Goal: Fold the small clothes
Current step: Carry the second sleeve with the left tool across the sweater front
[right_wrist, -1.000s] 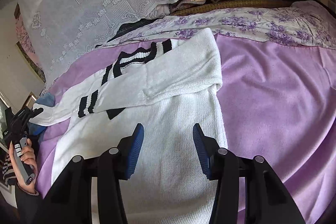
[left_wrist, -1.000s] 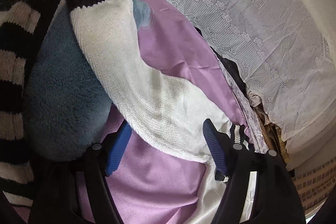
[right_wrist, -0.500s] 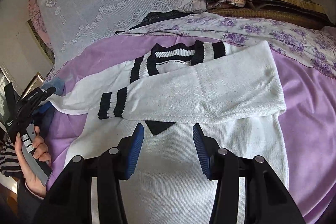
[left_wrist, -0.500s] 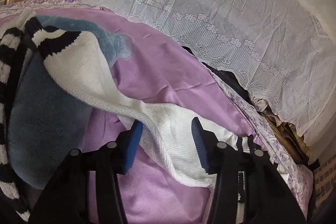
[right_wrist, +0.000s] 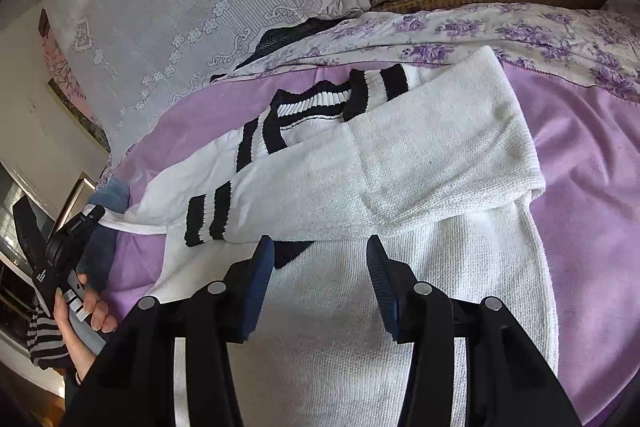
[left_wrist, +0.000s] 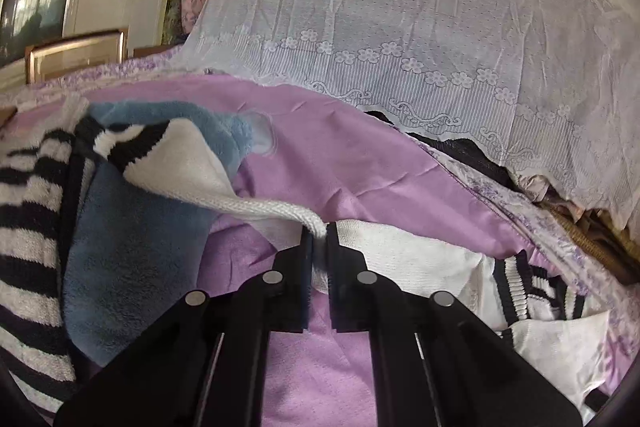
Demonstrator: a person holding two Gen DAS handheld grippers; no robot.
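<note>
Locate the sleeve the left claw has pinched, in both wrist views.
Left wrist: pinched sleeve centre, running up-left from the left claw.
Right wrist: same sleeve at left edge, stretched towards that claw.
Shared landmark: lace cover, along the top in both.

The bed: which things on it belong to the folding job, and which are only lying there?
Belong to the job:
white sweater
its unfolded sleeve, pinched in the left gripper
right gripper, jaws open above the sweater

Only lying there:
blue fleece garment
black-and-white striped knit
lace cover
floral sheet
</note>
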